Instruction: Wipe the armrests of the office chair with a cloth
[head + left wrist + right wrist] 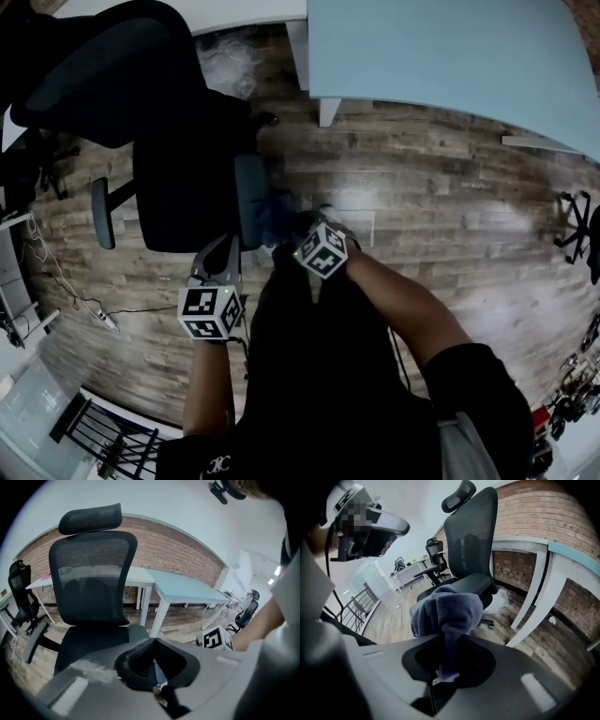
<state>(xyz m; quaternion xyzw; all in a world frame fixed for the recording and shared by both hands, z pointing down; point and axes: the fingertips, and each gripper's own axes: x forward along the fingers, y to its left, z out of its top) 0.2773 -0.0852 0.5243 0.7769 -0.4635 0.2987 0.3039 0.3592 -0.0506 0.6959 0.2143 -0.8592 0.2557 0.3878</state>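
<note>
Two grippers sit low in the head view, close to the person's body. The left gripper (223, 248) has its jaws brought together on nothing, as its own view shows, and it points at the chair from just short of the seat edge. The right gripper (298, 228) is clamped on a bunched dark blue cloth (449, 607). One fold is pinched between the jaws and the bulk billows out past the tips. In the head view that bundle lies right by the near armrest (250, 197), at the end closest to the person (whether it presses on the pad or only hangs beside it I cannot tell, since the cloth hides the spot in the right gripper view).

The wipe of this armrest looks to be just starting. To do it well, the loose bulk of the cloth should lie flat on the pad, not the hard jaw tips. A light downward press, drawn along the pad's whole length and then over its edges, would cover it. The chair may swivel or roll under the push, so the idle left gripper could steady it.

Beyond lies the seat (183, 202), and across it the other armrest (101, 214), well apart from both grippers. Farther off stand the backrest (103, 70) and a pale blue desk (450, 56).
</note>
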